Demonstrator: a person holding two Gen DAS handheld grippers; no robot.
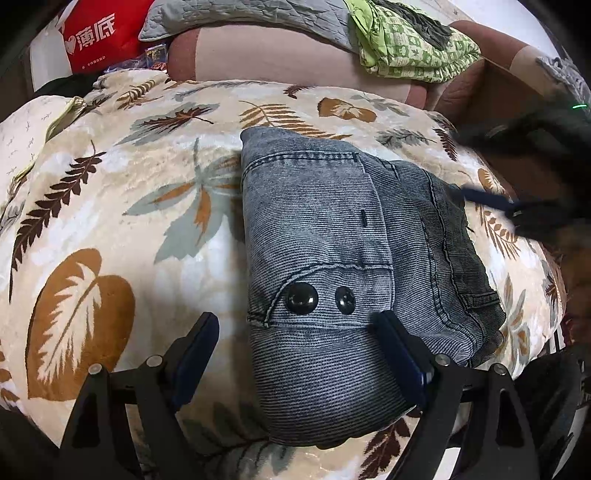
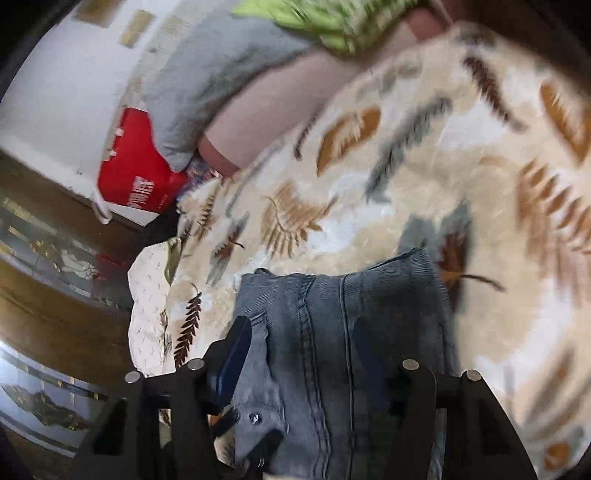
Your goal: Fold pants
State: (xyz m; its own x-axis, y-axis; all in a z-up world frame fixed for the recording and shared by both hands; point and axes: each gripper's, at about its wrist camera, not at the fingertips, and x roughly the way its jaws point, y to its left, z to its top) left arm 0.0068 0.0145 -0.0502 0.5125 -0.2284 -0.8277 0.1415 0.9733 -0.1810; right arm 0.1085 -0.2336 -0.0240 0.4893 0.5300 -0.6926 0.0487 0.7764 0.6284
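The grey-blue denim pants (image 1: 332,240) lie folded into a compact bundle on the leaf-print blanket (image 1: 110,206), with two black snap buttons (image 1: 301,298) facing up near me. My left gripper (image 1: 297,332) is open and straddles the near end of the bundle. Its left finger is over the blanket and its right finger is at the denim's edge. My right gripper (image 2: 303,350) is open just above the pants (image 2: 332,314), with denim below its fingers and nothing pinched. In the left wrist view it shows as a dark blur (image 1: 491,201) at the bundle's far right corner.
Behind the blanket runs a pink-brown sofa back (image 1: 277,59), with a grey quilt (image 1: 240,14) and a green patterned cloth (image 1: 413,48) draped on it. A red bag (image 1: 96,37) stands at the far left, and a brown cardboard box (image 1: 491,92) at the right.
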